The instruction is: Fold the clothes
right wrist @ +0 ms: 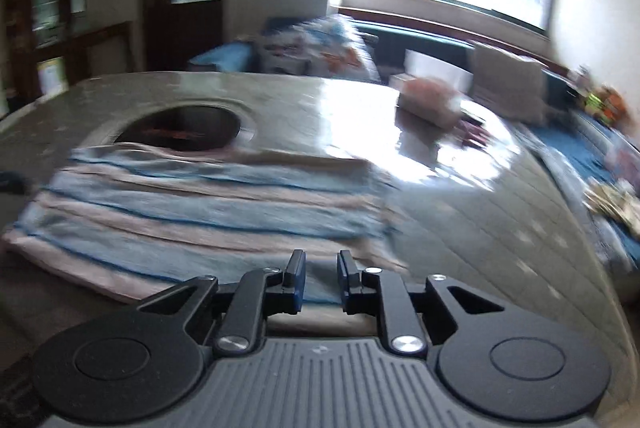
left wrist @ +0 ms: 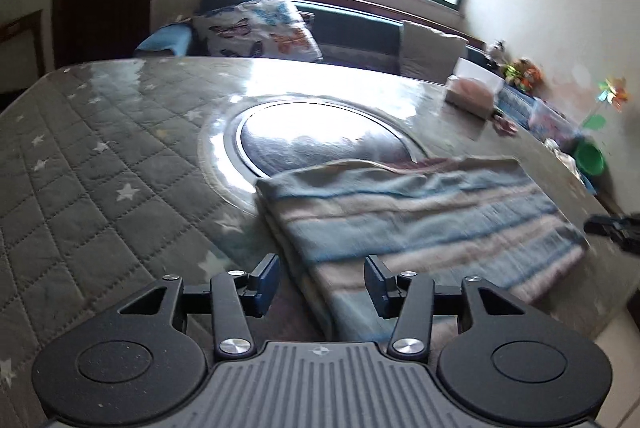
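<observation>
A folded garment with blue, pink and cream stripes (left wrist: 420, 216) lies flat on the table, also in the right wrist view (right wrist: 208, 204). My left gripper (left wrist: 322, 280) is open and empty, above the garment's near left corner. My right gripper (right wrist: 321, 278) has its jaws a small way apart with nothing between them, above the garment's near right edge. The right gripper's black body shows at the right edge of the left wrist view (left wrist: 616, 228).
The table (left wrist: 100, 168) has a grey quilted star-pattern cover under clear plastic, with a round glass disc (left wrist: 320, 136) in its middle. A tissue box (left wrist: 472, 92) stands far right. A butterfly cushion (left wrist: 256, 28) and bench lie behind, toys and a green bowl (left wrist: 592, 158) at right.
</observation>
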### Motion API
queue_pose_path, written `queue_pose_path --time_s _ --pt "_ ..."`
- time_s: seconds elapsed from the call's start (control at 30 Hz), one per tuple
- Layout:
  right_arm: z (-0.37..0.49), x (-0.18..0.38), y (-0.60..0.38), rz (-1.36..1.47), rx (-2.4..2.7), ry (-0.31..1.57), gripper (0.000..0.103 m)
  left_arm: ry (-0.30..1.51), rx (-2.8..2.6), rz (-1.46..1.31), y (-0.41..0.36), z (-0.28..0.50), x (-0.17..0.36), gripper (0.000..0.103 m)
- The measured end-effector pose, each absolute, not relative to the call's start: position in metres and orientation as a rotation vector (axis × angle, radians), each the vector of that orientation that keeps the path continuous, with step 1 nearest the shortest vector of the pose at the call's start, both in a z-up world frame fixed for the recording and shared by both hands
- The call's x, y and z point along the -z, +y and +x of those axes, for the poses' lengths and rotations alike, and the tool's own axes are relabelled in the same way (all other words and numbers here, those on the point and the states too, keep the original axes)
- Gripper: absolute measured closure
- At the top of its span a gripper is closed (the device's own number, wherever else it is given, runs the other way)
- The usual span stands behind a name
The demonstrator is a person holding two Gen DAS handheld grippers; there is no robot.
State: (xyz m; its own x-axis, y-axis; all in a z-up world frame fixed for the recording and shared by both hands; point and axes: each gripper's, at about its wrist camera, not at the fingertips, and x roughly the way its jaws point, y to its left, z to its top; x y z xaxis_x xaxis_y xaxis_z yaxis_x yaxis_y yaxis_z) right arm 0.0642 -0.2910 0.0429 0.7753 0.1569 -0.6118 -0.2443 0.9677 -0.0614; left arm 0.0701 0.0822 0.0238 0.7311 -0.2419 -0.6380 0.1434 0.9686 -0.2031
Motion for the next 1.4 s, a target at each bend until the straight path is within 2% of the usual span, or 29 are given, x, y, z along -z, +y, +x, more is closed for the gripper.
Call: queue_pose_path --time_s 0.4,0.5,0.57,0.7,0.73,0.8,0.9,1.07,1.4 --pt "0.052 -0.040 -0.129 -0.355 -0.761 0.645 0.086 0.763 0.144 -0.155 0.097 0.105 0.002 0.053" --pt "0.047 -0.036 -0.098 -0.407 -0.849 0.641 0.075 0.750 0.132 -0.175 0.106 0.104 -0.001 0.053" --pt "0.043 -0.033 -0.079 -0.441 -0.896 0.633 0.072 0.746 0.122 -0.194 0.112 0.104 -0.004 0.053" --pt "0.037 -0.024 -0.051 -0.517 -0.948 0.622 0.063 0.740 0.111 -0.228 0.121 0.103 -0.009 0.040" --pt "0.035 -0.021 -0.044 -0.538 -0.955 0.617 0.062 0.740 0.113 -0.236 0.122 0.102 -0.010 0.034" --pt "0.035 -0.014 -0.036 -0.564 -0.959 0.623 0.062 0.742 0.123 -0.252 0.122 0.100 -0.011 0.029" --pt "0.035 -0.007 -0.028 -0.579 -0.941 0.630 0.065 0.756 0.138 -0.285 0.122 0.098 -0.011 0.029" --pt "0.039 -0.014 -0.037 -0.503 -0.921 0.641 0.091 0.809 0.163 -0.407 0.120 0.098 -0.008 0.029" --pt "0.049 -0.051 -0.077 -0.289 -0.914 0.598 0.095 0.893 0.220 -0.670 0.108 0.109 0.002 0.032"
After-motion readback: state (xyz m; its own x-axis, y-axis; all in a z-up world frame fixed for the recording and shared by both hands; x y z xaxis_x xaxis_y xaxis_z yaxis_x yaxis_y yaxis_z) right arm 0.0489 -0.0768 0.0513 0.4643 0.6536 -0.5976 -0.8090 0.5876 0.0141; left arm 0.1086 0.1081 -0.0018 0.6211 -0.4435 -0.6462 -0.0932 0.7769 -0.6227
